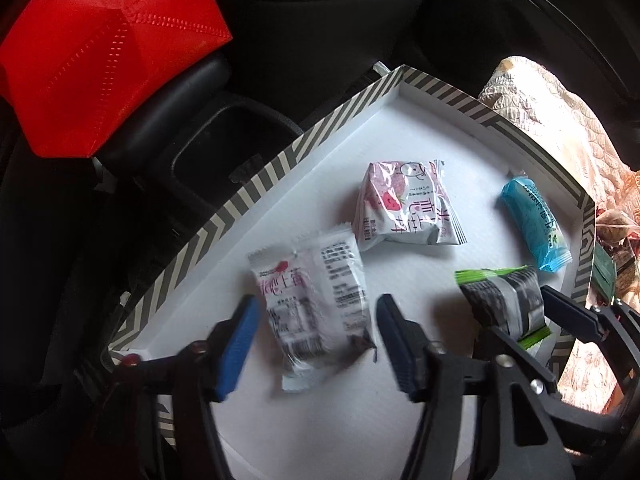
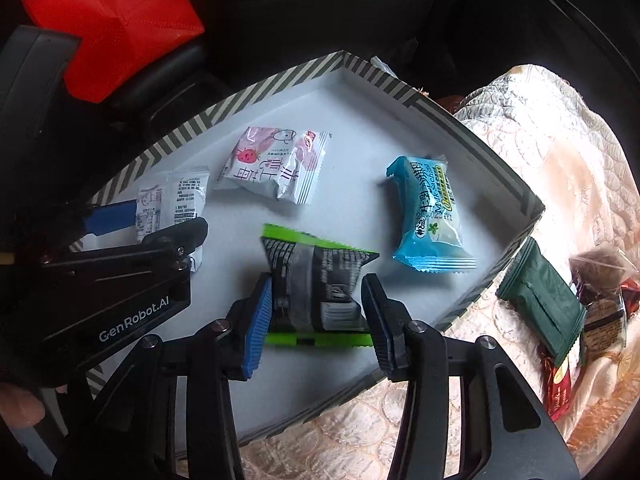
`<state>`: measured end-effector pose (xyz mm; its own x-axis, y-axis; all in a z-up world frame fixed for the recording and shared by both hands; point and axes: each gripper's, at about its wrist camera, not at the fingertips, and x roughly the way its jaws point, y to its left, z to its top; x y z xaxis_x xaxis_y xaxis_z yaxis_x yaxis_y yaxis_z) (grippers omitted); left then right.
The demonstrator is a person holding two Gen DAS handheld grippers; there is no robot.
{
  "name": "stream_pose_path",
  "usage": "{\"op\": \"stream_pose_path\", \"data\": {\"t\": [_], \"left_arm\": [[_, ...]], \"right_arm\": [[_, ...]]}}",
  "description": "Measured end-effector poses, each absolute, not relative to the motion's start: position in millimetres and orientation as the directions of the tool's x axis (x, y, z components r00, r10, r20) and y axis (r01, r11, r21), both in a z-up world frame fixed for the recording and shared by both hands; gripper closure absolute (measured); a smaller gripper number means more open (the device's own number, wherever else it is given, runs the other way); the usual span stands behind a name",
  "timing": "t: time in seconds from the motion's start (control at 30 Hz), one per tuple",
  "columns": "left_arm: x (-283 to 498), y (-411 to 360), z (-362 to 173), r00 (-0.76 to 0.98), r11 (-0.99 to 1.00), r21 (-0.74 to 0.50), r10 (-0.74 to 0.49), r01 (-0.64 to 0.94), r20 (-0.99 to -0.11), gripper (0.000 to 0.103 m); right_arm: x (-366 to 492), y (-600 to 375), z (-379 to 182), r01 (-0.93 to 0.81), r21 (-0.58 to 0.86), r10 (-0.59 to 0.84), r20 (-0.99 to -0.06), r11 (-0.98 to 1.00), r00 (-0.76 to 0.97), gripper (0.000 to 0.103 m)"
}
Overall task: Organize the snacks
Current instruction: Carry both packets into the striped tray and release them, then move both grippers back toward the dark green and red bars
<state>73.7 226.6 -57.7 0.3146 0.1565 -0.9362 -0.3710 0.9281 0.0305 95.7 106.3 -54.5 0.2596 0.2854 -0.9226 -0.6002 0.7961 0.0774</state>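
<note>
Dark car-interior surfaces fill the background, with a red non-woven bag [image 1: 100,48] upper left and a black cup-holder console [image 1: 216,160] beside it. A shallow box lid with striped rim [image 1: 280,160] sits partly on a quilted cream blanket [image 2: 560,168]; its white floor holds four snack packets.

Left gripper [image 1: 316,344]: fingers spread wide, straddling the white strawberry packet [image 1: 316,304], which lies flat on the lid floor; pads appear clear of it on both sides, though motion blur makes this uncertain.

Right gripper [image 2: 316,316]: fingers at moderate spread either side of the black-and-green packet [image 2: 320,280]. The blue left pad [image 2: 256,320] looks to touch the wrapper; a gap shows at the right finger. Firm grip: cannot tell.

Pink strawberry packet [image 1: 408,204] lies mid-lid, blue milk-candy packet [image 2: 428,220] near the right wall, apart from each other.

Outside the lid, on the blanket: a dark green packet [image 2: 544,304] just beside the rim, plus red and brown wrappers [image 2: 600,312], partly cut off and hard to identify.

Print on the white packet is blurred. The lid's near corner is hidden behind the gripper bodies. Open white floor remains between the packets and along the near edge.
</note>
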Motion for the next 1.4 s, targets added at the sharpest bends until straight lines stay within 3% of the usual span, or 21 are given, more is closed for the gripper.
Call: {"op": "stream_pose_path", "data": {"t": [0.2,0.6,1.4], "left_arm": [[69,225,-45,0.345,0.928,0.025,0.163,-0.371,-0.924,0.022],[71,190,-23,0.390,0.951,0.002,0.129,-0.309,-0.912,0.017],[89,83,-9,0.415,0.996,0.000,0.037,-0.090,-0.909,0.016]], "right_arm": [[90,97,-40,-0.591,0.104,0.322,-0.905,0.800,0.278,0.050],[72,47,-8,-0.531,0.167,0.378,-0.869,0.831,0.319,0.050],[71,-88,-14,-0.316,0.138,0.263,-0.878,0.939,0.399,0.050]]}}
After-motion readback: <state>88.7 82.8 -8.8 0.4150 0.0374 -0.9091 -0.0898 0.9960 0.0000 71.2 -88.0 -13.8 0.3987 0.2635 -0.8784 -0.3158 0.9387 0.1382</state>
